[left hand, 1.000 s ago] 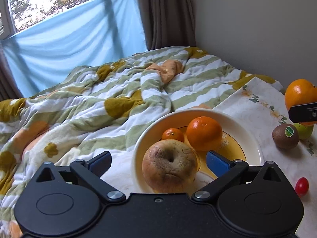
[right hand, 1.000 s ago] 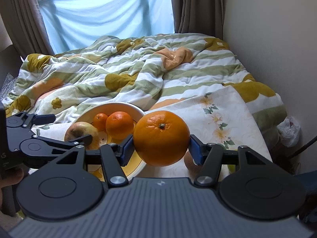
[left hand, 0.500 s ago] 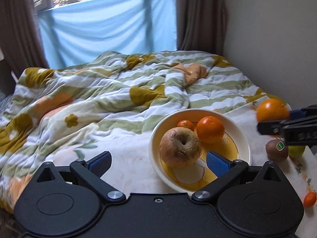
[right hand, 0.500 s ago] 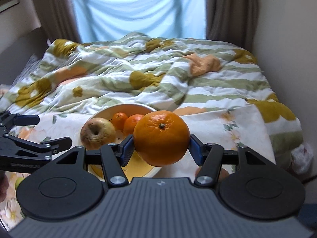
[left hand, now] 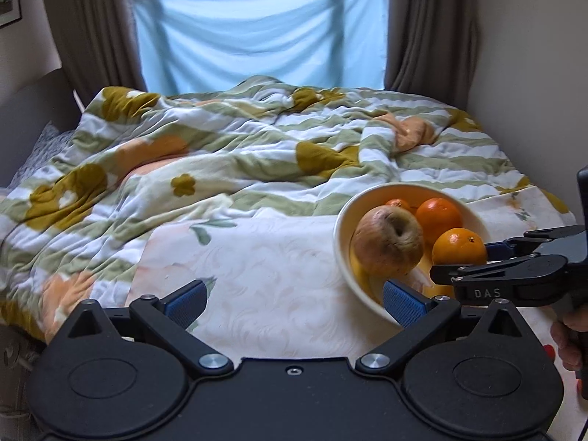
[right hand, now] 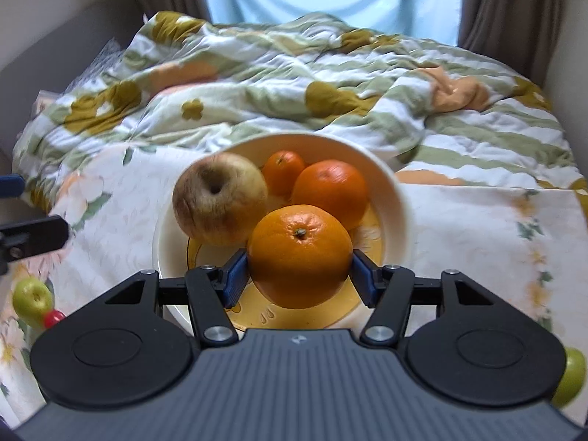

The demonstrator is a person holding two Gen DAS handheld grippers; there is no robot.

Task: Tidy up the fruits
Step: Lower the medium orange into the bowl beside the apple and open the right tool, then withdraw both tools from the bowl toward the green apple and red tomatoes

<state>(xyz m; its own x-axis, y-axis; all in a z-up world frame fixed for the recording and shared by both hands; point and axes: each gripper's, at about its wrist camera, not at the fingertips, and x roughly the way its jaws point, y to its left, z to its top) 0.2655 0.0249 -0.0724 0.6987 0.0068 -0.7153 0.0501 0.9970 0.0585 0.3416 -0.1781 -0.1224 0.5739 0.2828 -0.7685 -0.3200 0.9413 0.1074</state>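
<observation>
Gripping an orange [right hand: 299,255], the right claw [right hand: 299,275] has dropped over the bowl [right hand: 398,198], ready to release; the left claw [left hand: 292,299] waits open, empty.

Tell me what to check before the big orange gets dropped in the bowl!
1. Right gripper squeezing the held orange on both sides: ok.
2. Held orange above the bowl, inside its rim: ok.
3. Free spot under it, in front of the apple, the second orange and the small mandarin: ok.
4. Orange already touching the bowl floor: cannot tell.
5. Left gripper open, empty and outside the bowl: ok.
</observation>
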